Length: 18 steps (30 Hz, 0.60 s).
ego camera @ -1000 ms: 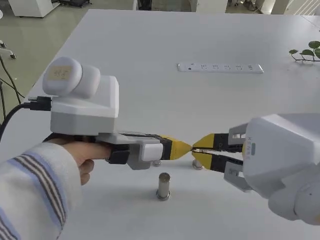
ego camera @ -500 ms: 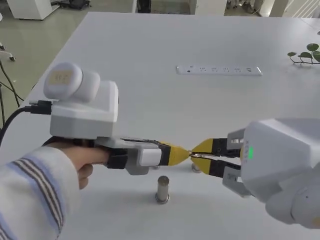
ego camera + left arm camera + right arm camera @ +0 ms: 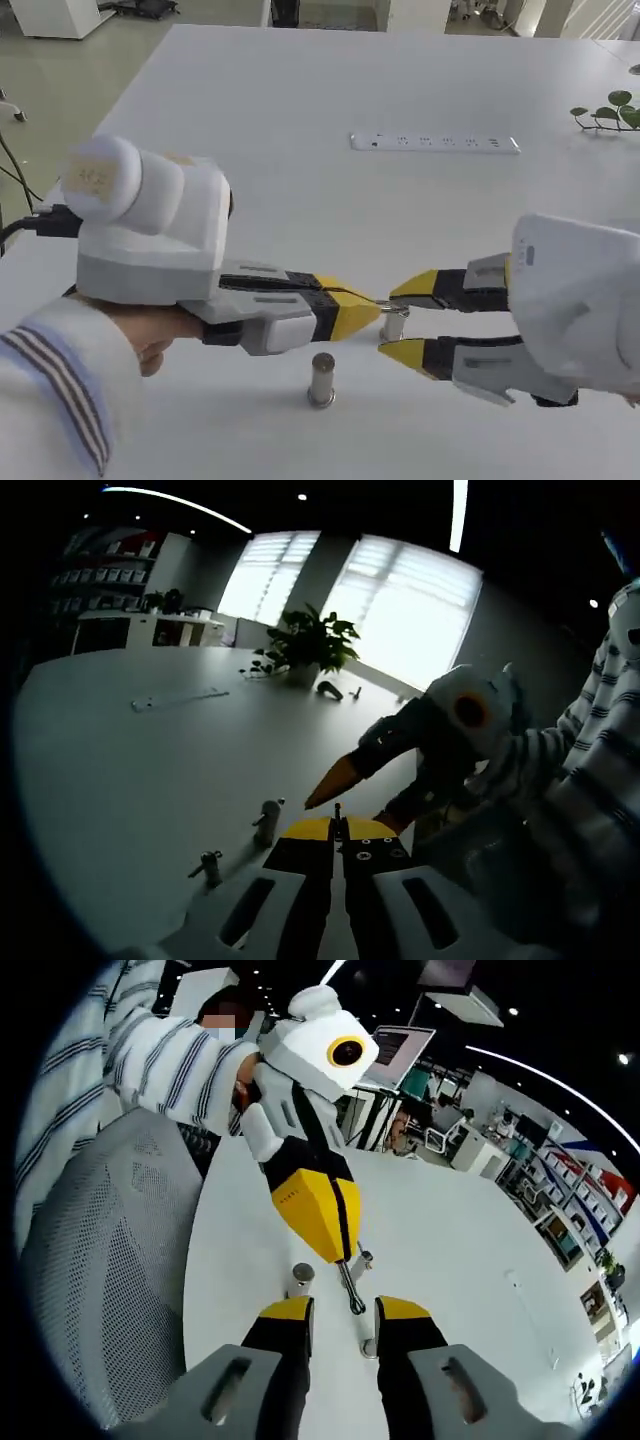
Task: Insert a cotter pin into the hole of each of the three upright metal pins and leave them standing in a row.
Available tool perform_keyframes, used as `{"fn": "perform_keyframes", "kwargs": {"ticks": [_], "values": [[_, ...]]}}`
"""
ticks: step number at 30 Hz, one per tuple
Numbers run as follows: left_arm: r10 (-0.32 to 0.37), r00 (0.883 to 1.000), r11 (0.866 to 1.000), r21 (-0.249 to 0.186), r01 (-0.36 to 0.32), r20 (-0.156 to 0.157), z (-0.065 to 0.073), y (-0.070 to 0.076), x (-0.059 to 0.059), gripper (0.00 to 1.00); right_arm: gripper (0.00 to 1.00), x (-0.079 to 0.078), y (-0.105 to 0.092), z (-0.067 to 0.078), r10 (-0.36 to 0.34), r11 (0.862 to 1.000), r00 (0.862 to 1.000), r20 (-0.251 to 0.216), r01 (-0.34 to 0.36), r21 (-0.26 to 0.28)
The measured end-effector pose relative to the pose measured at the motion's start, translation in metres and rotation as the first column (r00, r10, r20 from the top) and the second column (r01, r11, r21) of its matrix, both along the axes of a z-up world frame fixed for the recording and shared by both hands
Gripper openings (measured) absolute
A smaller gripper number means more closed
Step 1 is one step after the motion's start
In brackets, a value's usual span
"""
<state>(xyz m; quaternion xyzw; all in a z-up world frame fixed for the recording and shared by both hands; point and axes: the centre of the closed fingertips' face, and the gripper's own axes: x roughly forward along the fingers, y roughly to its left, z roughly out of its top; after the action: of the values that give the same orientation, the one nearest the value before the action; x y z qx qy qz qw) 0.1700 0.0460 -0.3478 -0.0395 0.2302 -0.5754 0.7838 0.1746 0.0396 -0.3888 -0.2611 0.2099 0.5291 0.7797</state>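
Observation:
My left gripper (image 3: 372, 303) is shut on a thin cotter pin (image 3: 386, 305) that sticks out past its yellow tips toward the right. My right gripper (image 3: 405, 322) stands open, one jaw above and one below that cotter pin, not touching it. A short upright metal pin (image 3: 394, 326) stands just beneath the cotter pin's free end. Another metal pin (image 3: 322, 378) stands nearer to me. In the right gripper view the cotter pin (image 3: 350, 1288) hangs from the left gripper (image 3: 341, 1252) between my open right gripper (image 3: 345, 1310), with metal pins (image 3: 300, 1280) around it.
A white power strip (image 3: 434, 142) lies further back on the white table (image 3: 300, 120). A green plant sprig (image 3: 605, 108) is at the far right edge. A potted plant (image 3: 305, 645) stands at the table's far end in the left gripper view.
The right gripper has opened and let go of the cotter pin, which stays held by the left gripper. Both grippers sit slightly lower in the picture.

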Motion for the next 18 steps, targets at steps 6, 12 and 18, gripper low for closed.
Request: {"fn": "perform_keyframes", "kwargs": {"ticks": [6,12,18], "values": [[-0.12,0.965,0.992,0.064,0.107,0.233,0.006,-0.001,-0.011,0.0,0.19,-0.008,-0.002,0.0,0.025,0.994,0.99,-0.139,-0.009,0.113],[-0.176,0.944,0.982,0.109,0.151,0.279,0.002,-0.001,-0.017,0.0,0.14,-0.016,0.003,0.005,0.059,0.987,0.98,-0.189,-0.03,0.155],[-0.211,0.931,0.975,0.131,0.179,0.297,-0.001,0.0,-0.019,0.0,0.03,-0.02,0.007,0.007,0.087,0.983,0.977,-0.196,-0.052,0.174]]}}
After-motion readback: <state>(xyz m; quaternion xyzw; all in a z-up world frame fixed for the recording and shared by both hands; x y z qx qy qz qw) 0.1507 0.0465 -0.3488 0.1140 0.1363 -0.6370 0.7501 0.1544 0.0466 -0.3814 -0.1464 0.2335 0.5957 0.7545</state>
